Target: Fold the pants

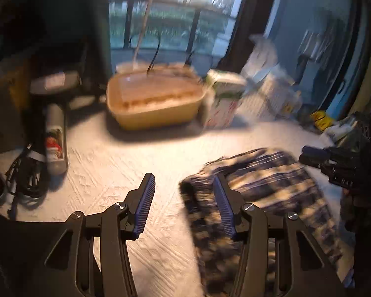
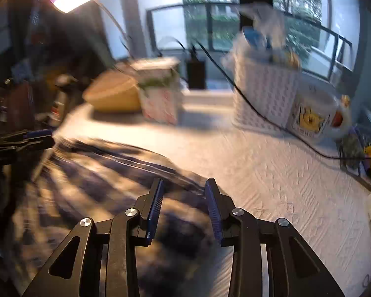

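The dark-and-cream checked pants (image 1: 264, 198) lie bunched on the white textured cloth (image 1: 116, 173). My left gripper (image 1: 184, 183) is open and empty, hovering above the pants' left edge. My right gripper (image 2: 184, 188) is open and empty, above the pants (image 2: 99, 185) near their right edge. The right gripper also shows at the right of the left wrist view (image 1: 334, 160), beyond the pants. The left gripper shows at the left edge of the right wrist view (image 2: 24, 138). Both views are blurred by motion.
A tan lidded tub (image 1: 153, 99) and a white printed box (image 1: 222, 101) stand at the back. A can (image 1: 55, 143) and black cables (image 1: 24, 178) lie at the left. A white woven basket (image 2: 264, 91), a yellow-print jar (image 2: 311, 113) and a black cable (image 2: 272, 123) are at the right.
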`<state>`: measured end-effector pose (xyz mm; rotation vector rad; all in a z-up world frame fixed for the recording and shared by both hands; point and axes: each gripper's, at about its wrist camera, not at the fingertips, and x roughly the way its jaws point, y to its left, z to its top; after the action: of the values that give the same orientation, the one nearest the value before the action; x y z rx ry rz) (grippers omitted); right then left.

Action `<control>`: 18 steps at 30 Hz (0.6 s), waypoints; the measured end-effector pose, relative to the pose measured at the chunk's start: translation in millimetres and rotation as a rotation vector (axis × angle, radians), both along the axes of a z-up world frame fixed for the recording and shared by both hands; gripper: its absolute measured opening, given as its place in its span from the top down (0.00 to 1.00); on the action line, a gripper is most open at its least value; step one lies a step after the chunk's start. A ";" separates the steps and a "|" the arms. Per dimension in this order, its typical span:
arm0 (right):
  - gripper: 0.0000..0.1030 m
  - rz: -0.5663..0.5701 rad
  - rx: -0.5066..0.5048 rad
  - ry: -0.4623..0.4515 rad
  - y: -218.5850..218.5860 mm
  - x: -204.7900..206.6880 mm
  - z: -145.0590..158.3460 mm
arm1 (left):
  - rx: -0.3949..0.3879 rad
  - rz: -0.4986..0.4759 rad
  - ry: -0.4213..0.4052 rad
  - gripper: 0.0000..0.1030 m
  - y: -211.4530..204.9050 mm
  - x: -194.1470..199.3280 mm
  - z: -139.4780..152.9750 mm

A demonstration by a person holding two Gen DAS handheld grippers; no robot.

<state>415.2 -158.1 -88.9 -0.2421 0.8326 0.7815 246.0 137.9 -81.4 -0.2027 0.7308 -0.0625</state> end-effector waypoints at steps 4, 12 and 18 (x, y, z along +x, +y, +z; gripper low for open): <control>0.64 0.128 0.014 0.020 11.0 -38.3 9.5 | 0.004 -0.117 -0.032 0.52 -26.6 -20.4 2.6; 0.27 0.251 -0.163 0.057 31.8 -89.1 -40.0 | 0.083 -0.239 0.091 0.52 -68.2 -20.9 -52.1; 0.27 0.223 -0.201 0.031 2.4 -100.0 -41.2 | 0.062 -0.238 0.119 0.52 -66.2 -14.7 -48.5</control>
<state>315.2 -155.8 -130.1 -0.5086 0.9248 0.9118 231.3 71.7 -129.9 -0.0601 0.8718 -0.2557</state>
